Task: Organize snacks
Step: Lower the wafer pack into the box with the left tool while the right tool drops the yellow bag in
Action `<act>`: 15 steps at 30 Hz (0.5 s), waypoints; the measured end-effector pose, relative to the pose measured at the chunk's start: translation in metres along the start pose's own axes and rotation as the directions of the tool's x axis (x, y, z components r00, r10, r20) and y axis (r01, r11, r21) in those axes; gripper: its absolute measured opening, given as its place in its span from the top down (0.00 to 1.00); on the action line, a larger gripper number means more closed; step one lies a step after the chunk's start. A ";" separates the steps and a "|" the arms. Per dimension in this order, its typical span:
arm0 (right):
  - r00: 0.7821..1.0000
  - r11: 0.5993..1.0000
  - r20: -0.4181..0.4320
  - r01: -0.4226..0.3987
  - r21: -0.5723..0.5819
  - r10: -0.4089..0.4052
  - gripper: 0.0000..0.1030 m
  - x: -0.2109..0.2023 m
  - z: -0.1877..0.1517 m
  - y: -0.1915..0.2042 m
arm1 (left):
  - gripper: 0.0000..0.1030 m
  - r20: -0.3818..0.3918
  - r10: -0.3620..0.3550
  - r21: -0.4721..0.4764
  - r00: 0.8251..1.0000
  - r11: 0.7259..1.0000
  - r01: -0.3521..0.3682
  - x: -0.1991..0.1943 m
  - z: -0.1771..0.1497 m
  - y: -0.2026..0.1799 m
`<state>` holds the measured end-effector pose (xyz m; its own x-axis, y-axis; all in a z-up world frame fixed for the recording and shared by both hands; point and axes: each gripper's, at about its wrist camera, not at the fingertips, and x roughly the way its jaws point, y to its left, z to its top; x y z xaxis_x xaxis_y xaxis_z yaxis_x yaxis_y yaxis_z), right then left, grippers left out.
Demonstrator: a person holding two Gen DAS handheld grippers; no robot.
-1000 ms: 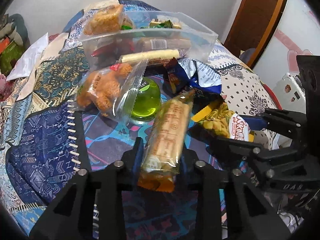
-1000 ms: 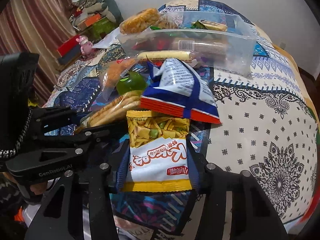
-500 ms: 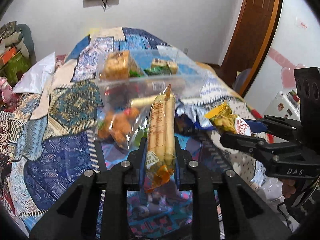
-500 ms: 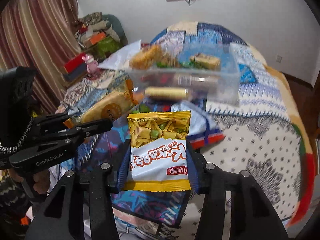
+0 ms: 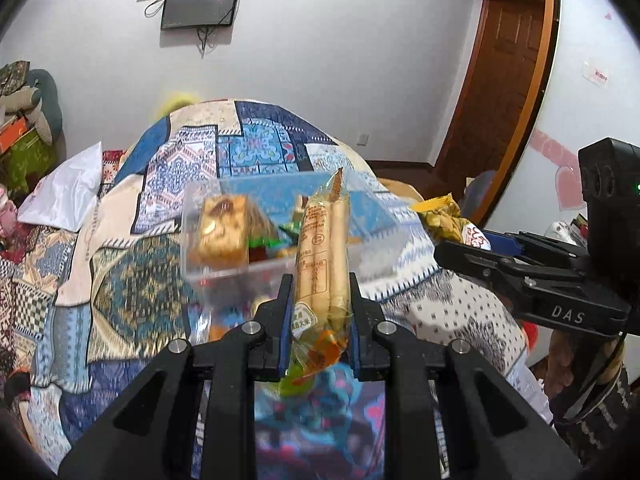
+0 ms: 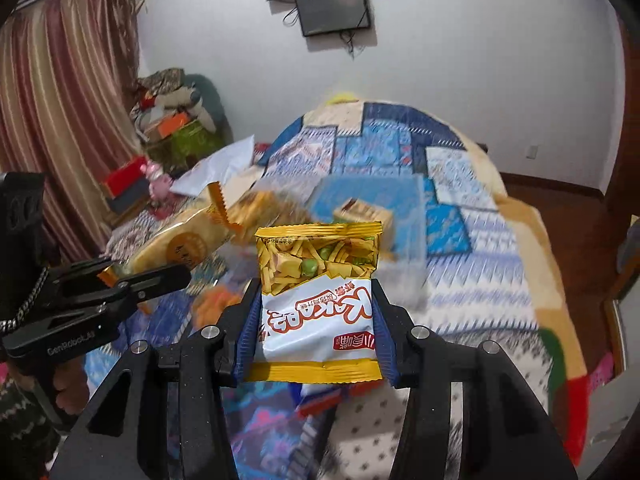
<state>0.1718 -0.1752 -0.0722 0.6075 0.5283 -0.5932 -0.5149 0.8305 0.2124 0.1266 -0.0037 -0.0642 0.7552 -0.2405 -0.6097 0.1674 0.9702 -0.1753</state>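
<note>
Left wrist view: clear box [image 5: 224,272] contents blurred.

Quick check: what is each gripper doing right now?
Left gripper: shut on the long biscuit-stick packet.
Right gripper: shut on the yellow-and-white snack bag.

I saw a long clear-wrapped pack of pale biscuit sticks [image 5: 322,258] standing nearly upright, its crimped orange end at the bottom, raised above the bed. A yellow-and-white snack packet with red lettering [image 6: 318,302] faced me flat, its printing upside down and its window showing yellow strips and green peas. Beyond both sat a clear plastic rectangular tub [image 5: 192,216], blurred, holding a golden wrapped cake [image 5: 222,234] and other packets.
</note>
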 end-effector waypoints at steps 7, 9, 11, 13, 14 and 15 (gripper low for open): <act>0.999 0.999 0.036 0.021 0.039 -0.023 0.55 0.022 0.023 -0.019 | 0.79 -0.011 -0.011 -0.035 1.000 0.999 0.010 0.036 0.024 0.011; 0.999 0.999 0.043 0.023 0.046 -0.025 0.56 0.028 0.027 -0.022 | 0.79 -0.021 -0.014 -0.046 1.000 0.999 0.013 0.047 0.029 0.014; 0.999 0.998 0.046 0.019 0.060 -0.021 0.55 0.037 0.031 -0.027 | 0.79 -0.035 -0.017 -0.055 0.999 0.998 0.015 0.063 0.033 0.016; 0.999 0.997 0.043 0.019 0.073 -0.022 0.55 0.049 0.035 -0.033 | 0.79 -0.043 -0.008 -0.053 0.999 0.999 0.006 0.074 0.035 0.015; 0.999 0.997 0.042 0.020 0.076 -0.023 0.55 0.054 0.037 -0.035 | 0.79 -0.046 -0.002 -0.049 0.999 0.999 0.000 0.080 0.037 0.015; 0.999 0.997 0.039 0.023 0.078 -0.026 0.55 0.059 0.038 -0.037 | 0.79 -0.049 -0.001 -0.046 0.999 0.999 -0.001 0.085 0.038 0.015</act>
<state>0.2496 -0.1685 -0.0851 0.6441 0.5127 -0.5677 -0.4515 0.8539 0.2589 0.2170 -0.0088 -0.0894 0.7233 -0.2425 -0.6466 0.1368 0.9681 -0.2099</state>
